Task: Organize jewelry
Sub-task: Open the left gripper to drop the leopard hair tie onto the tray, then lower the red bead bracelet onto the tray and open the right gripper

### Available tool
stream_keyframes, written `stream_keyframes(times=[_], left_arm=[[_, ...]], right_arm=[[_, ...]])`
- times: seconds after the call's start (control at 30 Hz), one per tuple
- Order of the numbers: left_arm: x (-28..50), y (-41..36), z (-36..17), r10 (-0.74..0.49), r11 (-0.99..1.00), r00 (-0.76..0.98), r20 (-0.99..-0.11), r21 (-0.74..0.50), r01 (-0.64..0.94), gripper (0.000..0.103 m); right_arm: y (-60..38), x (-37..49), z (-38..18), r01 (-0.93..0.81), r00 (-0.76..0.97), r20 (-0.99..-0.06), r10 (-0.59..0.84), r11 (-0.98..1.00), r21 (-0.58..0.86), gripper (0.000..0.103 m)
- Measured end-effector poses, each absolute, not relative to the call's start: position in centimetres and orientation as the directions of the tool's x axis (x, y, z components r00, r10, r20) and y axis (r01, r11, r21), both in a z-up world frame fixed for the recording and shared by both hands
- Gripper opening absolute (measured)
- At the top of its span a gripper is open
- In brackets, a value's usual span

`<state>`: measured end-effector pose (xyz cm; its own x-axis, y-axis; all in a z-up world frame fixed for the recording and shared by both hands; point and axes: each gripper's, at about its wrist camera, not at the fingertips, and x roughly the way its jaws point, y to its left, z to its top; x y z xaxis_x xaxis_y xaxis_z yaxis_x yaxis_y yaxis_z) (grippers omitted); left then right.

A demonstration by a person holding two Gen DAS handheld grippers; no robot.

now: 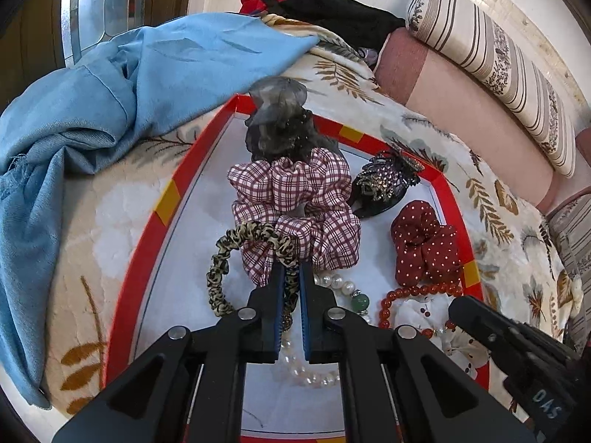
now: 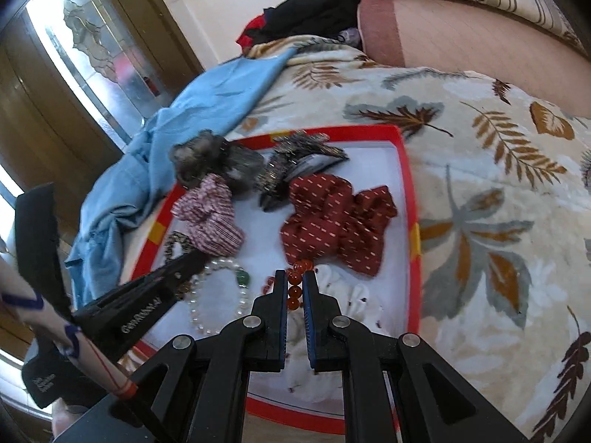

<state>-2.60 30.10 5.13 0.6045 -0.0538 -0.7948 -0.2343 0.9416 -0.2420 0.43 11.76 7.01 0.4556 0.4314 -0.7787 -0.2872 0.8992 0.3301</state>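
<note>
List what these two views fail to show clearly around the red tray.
- Pearl bracelet: left wrist view, the left tool covers its middle.
- Red bead bracelet: right wrist view, most of its loop hidden behind the right tool.
- Red tray: near rim cut off by tool bodies, both views.
- Rhinestone hair claw: right wrist view, motion-blurred.

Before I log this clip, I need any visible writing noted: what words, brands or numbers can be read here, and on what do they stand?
"DAS", seen upside down, white on a dark label on the right tongs body.
White brand lettering along the left tongs arm: blurred, not readable for sure.
Small white print on a black part at the lower left of the right wrist view: too small to read.
No text shows on the red tray or the jewelry.
</note>
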Motion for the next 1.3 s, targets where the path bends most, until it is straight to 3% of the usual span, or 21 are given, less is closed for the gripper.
stream_keyframes(times=[0.27, 0.7, 1.3], left_arm=[[-2.5, 29.6, 5.1, -0.033, 0.945, 0.614, -0.789, -0.224, -0.238, 0.007], [-2.3, 28.7, 5.0, -0.020, 0.951, 0.615, -0.788, -0.205, -0.232, 0.024], [-2.8, 28.5, 5.5, -0.012, 0.956, 0.626, -0.780, -0.193, -0.221, 0.034]], right_arm=[[10.5, 0.5, 5.0, -0.249, 0.446, -0.803, 0.395, 0.917, 0.313, 0.009], [10.9, 0.3, 4.6, -0.269, 0.455, -0.815, 0.359, 0.928, 0.259, 0.009], [11.0, -0.2, 4.7, -0.264, 0.460, -0.828, 0.321, 0.939, 0.218, 0.013]])
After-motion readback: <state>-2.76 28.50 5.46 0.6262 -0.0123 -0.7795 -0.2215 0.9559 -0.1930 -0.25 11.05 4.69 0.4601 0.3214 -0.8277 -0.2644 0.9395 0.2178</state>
